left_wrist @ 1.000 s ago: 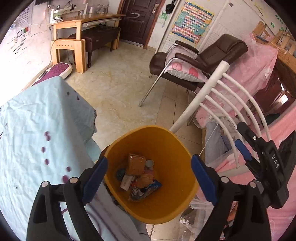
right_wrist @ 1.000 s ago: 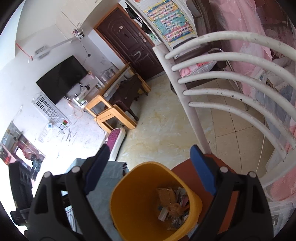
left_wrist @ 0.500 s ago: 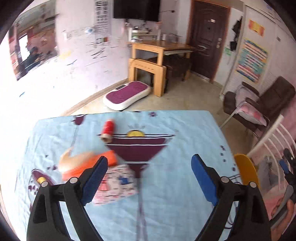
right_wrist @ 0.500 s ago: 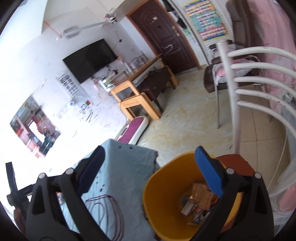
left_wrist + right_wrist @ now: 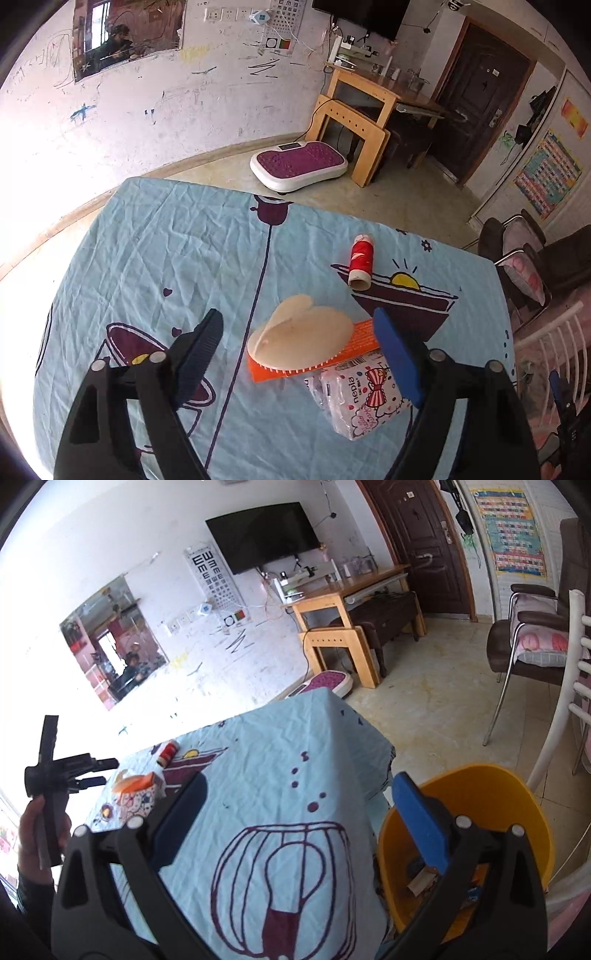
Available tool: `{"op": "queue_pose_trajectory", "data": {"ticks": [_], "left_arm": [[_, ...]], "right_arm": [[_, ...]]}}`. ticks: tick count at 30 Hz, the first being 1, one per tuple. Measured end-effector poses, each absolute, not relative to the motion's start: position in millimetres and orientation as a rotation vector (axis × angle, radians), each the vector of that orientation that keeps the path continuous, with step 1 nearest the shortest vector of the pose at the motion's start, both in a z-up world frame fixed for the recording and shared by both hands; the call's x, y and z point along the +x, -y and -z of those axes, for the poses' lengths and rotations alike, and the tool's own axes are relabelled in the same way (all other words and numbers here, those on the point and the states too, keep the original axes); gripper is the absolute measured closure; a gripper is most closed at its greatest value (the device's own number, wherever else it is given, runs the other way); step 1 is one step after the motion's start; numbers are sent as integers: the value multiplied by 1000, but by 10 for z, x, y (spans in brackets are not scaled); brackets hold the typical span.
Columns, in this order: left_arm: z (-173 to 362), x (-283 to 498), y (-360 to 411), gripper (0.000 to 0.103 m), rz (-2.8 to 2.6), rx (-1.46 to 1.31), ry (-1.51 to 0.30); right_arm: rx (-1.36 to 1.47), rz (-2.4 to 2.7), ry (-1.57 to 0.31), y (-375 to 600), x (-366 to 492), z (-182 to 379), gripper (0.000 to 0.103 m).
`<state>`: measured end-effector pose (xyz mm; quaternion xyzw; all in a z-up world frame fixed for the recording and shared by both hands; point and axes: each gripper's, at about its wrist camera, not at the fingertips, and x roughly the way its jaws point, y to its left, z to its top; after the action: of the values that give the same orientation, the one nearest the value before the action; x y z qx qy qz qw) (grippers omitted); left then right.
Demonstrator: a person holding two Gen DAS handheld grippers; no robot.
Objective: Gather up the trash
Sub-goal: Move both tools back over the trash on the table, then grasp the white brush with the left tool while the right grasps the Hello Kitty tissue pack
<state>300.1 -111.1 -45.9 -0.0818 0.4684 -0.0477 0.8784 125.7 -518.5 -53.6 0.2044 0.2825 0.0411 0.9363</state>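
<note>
Where the blue cloth [image 5: 155,251] is printed with a dark purple bowl, the trash lies in a loose cluster: a cream brush [image 5: 301,338] with a heart-shaped back sits bristles-down on an orange box [image 5: 364,334], and a crinkled tissue pack [image 5: 360,397], white with pink bows and "nepia" lettering, touches the box's near edge. A red spool [image 5: 360,260] with a cardboard core lies on its side a little beyond them, apart from the rest. The left gripper [image 5: 297,354] hovers above this cluster, its blue-padded fingers spread wide with nothing between them. In the right wrist view the same items show small at the cloth's far side. The right gripper [image 5: 295,819] is likewise spread and empty, over the cloth's near corner. Beside that corner stands a yellow bin [image 5: 517,805] with wrappers and scraps in its bottom. A white chair [image 5: 561,709] stands just behind the bin.
</note>
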Motion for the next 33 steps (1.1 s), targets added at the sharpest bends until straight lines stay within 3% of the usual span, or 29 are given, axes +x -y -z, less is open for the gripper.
{"op": "queue_pose_trajectory", "data": {"ticks": [1,6,10,13,33], "left_arm": [[492,3030,1108,39,98,-169,-985],[592,3132,1105,51,110,-172,-1002],[631,3153,1135,79,124,-152,-1004],[629,3153,1081,84,142,-165,-995],[695,2875,432,86,262,-360,-961]], "right_arm": [[414,-93,-583,5157,1267,544,7],[396,-114,-597,5012,1290,531,7],[386,-142,-605,4882,1293,527,7],[364,-170,-607,4717,1297,492,7],[-55,-456,-829,2634,2111,521,7]]}}
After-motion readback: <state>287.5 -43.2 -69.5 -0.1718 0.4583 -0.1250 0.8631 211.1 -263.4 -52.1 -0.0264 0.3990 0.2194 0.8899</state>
